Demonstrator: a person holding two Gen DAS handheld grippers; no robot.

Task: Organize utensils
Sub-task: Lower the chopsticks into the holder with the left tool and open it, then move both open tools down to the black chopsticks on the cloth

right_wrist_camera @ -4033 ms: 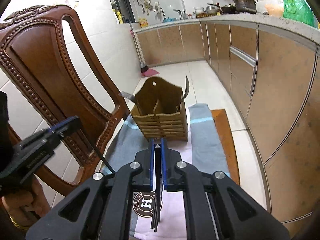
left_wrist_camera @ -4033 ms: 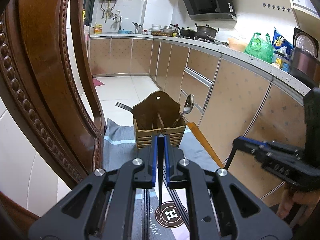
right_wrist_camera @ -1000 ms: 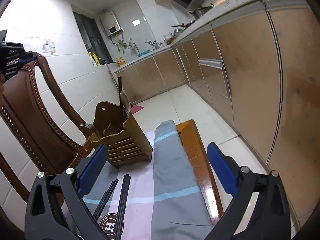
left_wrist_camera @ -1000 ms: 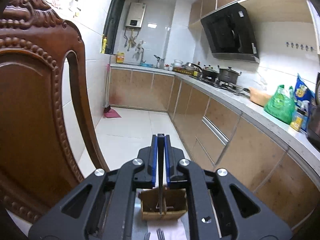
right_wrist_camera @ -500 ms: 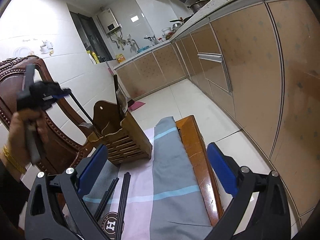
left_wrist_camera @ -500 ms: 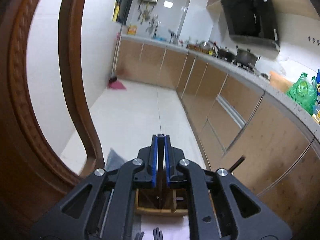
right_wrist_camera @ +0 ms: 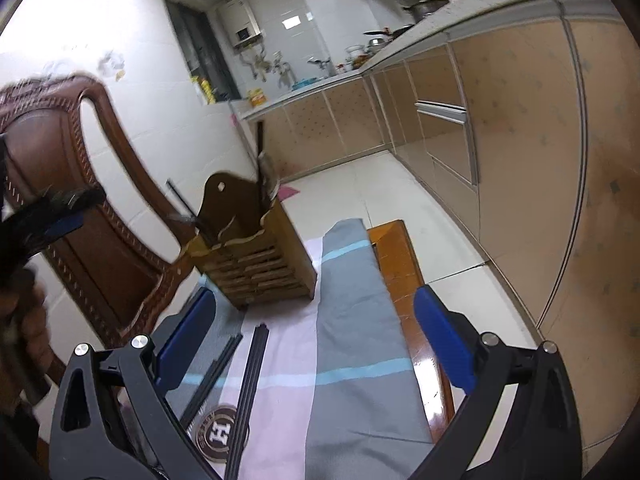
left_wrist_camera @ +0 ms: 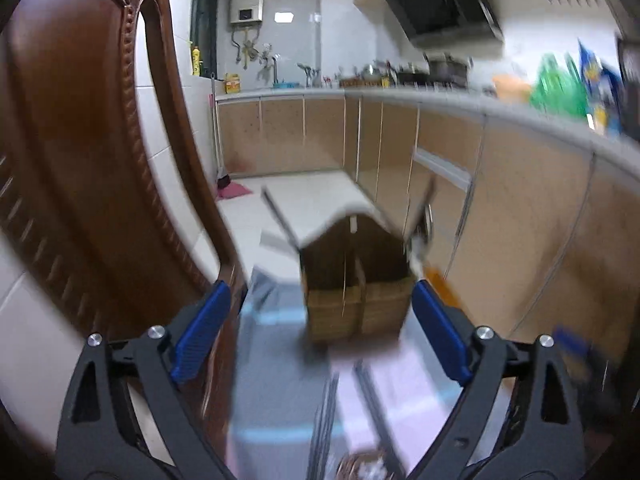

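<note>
Striped cloth (right_wrist_camera: 352, 320) under slatted wooden holder (right_wrist_camera: 260, 264); both tools (left_wrist_camera: 316, 332) (right_wrist_camera: 312, 336) spread wide, empty.

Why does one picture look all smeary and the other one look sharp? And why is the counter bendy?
Left wrist view: motion blur smears the wooden utensil holder, the chopsticks on the cloth and the counter. Right wrist view: mostly sharp, the holder's slats and the chopsticks crisp; only the left gripper at the edge is blurred. Both views: the fisheye lens bends straight counter edges and darkens the corners.

one wooden holder (right_wrist_camera: 256, 258), one chair (right_wrist_camera: 80, 184), two claws (right_wrist_camera: 314, 330).
</note>
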